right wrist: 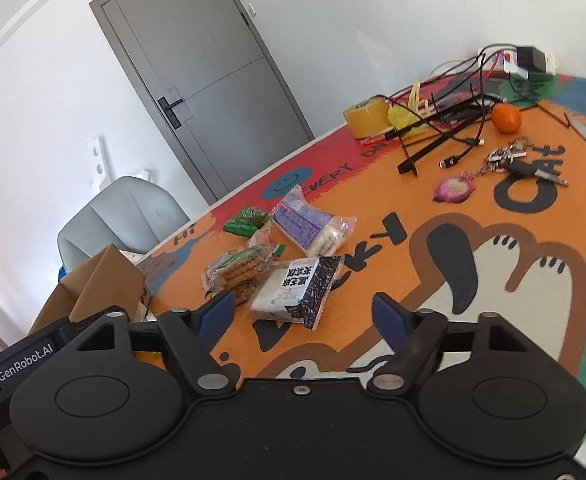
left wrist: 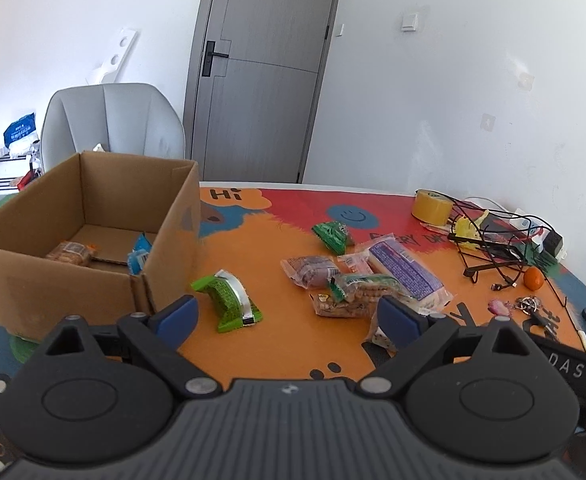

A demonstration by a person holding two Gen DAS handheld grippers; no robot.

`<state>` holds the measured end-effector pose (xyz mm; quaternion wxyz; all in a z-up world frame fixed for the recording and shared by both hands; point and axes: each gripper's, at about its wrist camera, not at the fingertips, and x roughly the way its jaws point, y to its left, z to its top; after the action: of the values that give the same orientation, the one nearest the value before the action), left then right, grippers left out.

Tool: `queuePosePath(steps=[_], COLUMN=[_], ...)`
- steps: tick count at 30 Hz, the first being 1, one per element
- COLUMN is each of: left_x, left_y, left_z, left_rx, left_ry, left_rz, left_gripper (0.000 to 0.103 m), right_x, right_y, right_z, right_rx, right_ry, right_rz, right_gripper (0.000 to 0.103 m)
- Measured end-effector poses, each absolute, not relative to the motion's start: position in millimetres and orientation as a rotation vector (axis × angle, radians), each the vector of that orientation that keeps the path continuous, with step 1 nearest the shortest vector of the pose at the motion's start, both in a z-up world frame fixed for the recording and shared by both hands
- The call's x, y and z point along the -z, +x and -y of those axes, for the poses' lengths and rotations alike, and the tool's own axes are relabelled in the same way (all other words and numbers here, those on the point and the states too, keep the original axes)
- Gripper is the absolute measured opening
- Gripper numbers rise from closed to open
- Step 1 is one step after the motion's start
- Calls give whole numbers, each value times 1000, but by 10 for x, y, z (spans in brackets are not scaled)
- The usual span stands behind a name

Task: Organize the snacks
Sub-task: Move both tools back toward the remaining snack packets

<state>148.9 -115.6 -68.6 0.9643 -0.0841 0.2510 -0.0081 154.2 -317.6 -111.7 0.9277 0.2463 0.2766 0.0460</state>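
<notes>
1. Two wrapped snacks already lie inside the open brown cardboard box (left wrist: pixel 93 216) at the left of the bench (left wrist: pixel 293 344): a clear packet of brown biscuits (left wrist: pixel 69 253) and a blue-and-white packet (left wrist: pixel 139 256) leaning on the box's right wall.
2. Just right of the box, a bright green curved packet with a silver strip (left wrist: pixel 229 300) lies alone on the orange mat.
3. The left gripper (left wrist: pixel 287 318) hovers above the bench, its jaws spread with nothing between them.
4. Further right sits the loose pile: a green crinkled packet (left wrist: pixel 333 234), a long purple-labelled clear pack (left wrist: pixel 405 274) and a clear sleeve of round biscuits (right wrist: pixel 237 270).
5. The right gripper (right wrist: pixel 303 314) hangs over a white-and-black speckled packet (right wrist: pixel 297 292), jaws apart and not touching it.
</notes>
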Motion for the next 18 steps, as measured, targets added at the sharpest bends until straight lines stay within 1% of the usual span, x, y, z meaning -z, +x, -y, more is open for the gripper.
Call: queuePosePath(steps=[2,6,17,18], left_x=[718,751,795,797], left_y=[1536,1616,1851,1876], left_z=[1181,1232,1408,1422], left_rx=[14,18,38,39], left_ry=[-169,-173,-143,-140], left_rz=[-516,-518,-527,-529], left_gripper=[95,94,94,94], right_x=[1166,1235,1397,1414], right_y=[1592,1705,2061,2090], right_z=[3176,3180,3205,3213], right_rx=[-100,-119,-144,-145], right_ry=[515,530,586,593], right_rz=[-581,-599,-650,-655], right_gripper=[68,60,57,54])
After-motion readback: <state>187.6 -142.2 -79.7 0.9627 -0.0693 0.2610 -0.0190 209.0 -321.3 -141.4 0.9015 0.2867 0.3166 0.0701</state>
